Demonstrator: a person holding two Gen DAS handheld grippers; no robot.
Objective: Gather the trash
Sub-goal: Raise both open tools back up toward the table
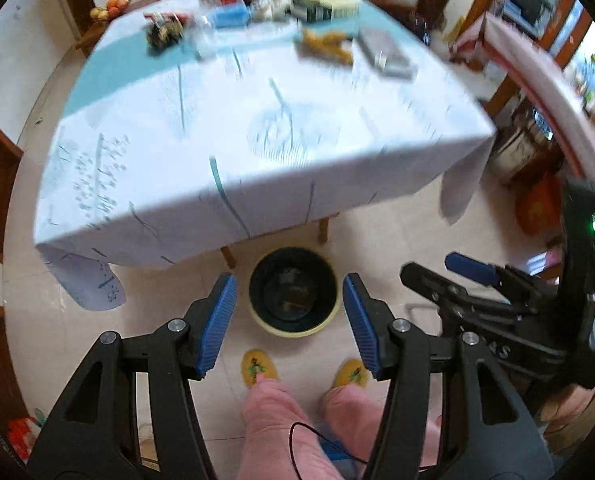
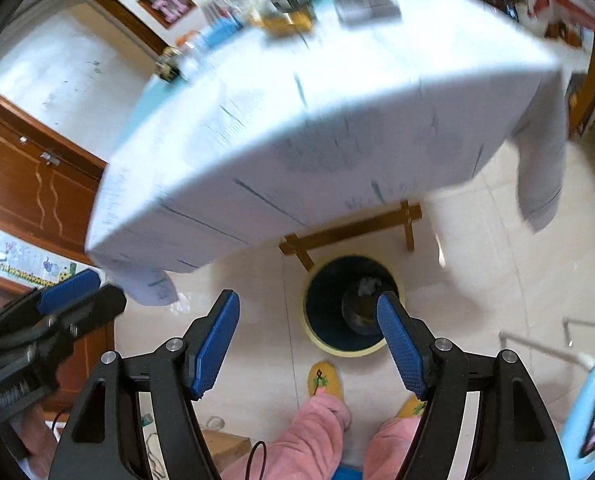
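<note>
Both grippers point steeply down over a tiled floor (image 1: 377, 236), in front of a table (image 1: 257, 140) covered with a pale patterned cloth. The left gripper (image 1: 289, 320) has its blue fingers (image 1: 217, 324) spread apart with nothing between them. The right gripper (image 2: 309, 344) likewise stands open and empty, its blue pads (image 2: 401, 348) well apart.

A round bin (image 1: 295, 292) with a pale yellow rim and a dark liner stands on the floor just below the near edge of the table, beside a wooden table leg (image 2: 297, 252). In the left wrist view it sits framed between the two fingers; in the right wrist view it lies partly behind the right-hand finger. Something pale lies at the bottom of the bin, too blurred to identify.

The person's pink trouser legs (image 1: 281, 420) and yellow slippers (image 1: 257, 368) show just short of the bin. On the far part of the table lies a blurred cluster of boxes and packets (image 1: 321, 8).
</note>
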